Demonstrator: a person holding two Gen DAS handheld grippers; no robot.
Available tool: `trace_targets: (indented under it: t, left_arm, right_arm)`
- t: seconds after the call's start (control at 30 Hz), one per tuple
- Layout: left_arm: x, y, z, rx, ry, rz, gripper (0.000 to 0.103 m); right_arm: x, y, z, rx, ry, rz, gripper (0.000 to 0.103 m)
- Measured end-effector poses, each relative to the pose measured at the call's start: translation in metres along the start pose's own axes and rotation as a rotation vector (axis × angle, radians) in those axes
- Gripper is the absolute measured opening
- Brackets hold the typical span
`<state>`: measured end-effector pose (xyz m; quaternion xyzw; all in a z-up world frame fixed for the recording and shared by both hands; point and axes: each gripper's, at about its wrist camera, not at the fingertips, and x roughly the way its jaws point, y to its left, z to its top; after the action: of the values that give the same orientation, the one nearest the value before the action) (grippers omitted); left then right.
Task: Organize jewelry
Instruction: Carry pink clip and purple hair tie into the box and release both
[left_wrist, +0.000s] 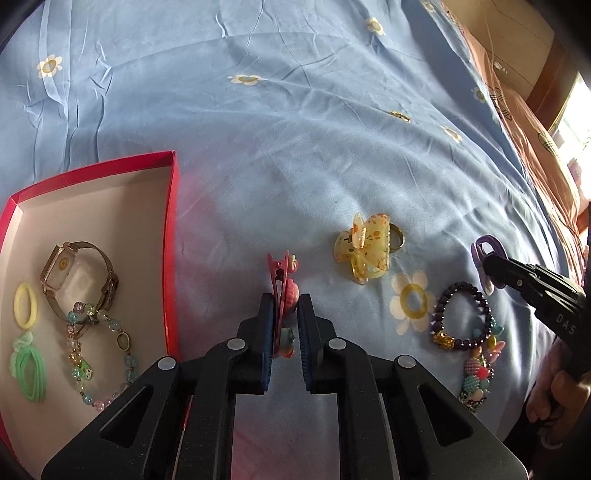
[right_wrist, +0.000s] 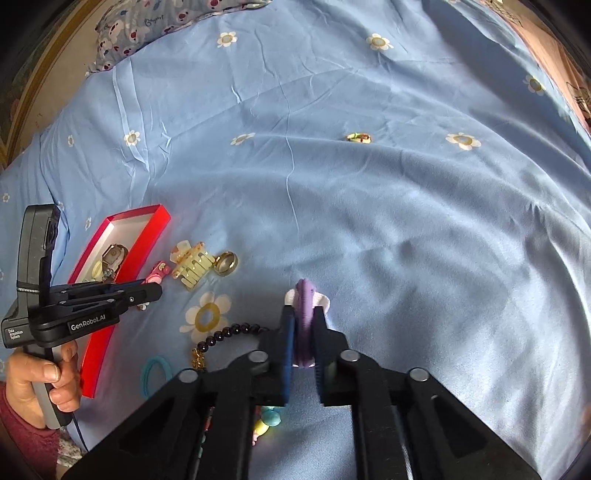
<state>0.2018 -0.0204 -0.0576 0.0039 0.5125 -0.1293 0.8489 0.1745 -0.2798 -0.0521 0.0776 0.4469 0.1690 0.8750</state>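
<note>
My left gripper (left_wrist: 287, 301) is shut on a pink hair clip (left_wrist: 282, 277) just right of the red box (left_wrist: 171, 236). The box holds a watch (left_wrist: 70, 273), a beaded bracelet (left_wrist: 110, 354), a yellow hair tie (left_wrist: 25, 304) and a green hair tie (left_wrist: 31, 371). My right gripper (right_wrist: 303, 314) is shut on a purple hair clip (right_wrist: 304, 306), also in the left wrist view (left_wrist: 487, 254). On the blue sheet lie a yellow claw clip (left_wrist: 364, 249), a gold ring (right_wrist: 226, 263) and a dark bead bracelet (left_wrist: 461, 317).
A small gold ring (right_wrist: 358, 137) lies far out on the flowered blue sheet (right_wrist: 369, 203). A blue hair tie (right_wrist: 155, 374) and a pastel beaded clip (left_wrist: 476, 376) lie near the dark bracelet. A patterned pillow (right_wrist: 155, 26) is at the far left, a pink blanket (left_wrist: 535, 140) on the right.
</note>
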Motion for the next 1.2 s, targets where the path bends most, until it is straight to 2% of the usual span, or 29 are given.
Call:
trace_targets:
  t: [0.2,0.43,1.2]
  left_arm:
    - [-0.02,0.003,-0.006,-0.027,-0.035,-0.043,0.011]
    - [-0.049,0.012,-0.017,-0.067,-0.081,-0.059,0.011]
    - [-0.115,0.085,-0.076,-0.253,-0.178,0.0,0.011]
  right_arm:
    - [-0.011,0.011,0.007,0.003,-0.034,0.056,0.007]
    - [-0.012,0.037,0.008,-0.022,-0.037,0.134,0.007]
    - [0.008,0.139,-0.005,-0.145,0.03,0.293,0.007]
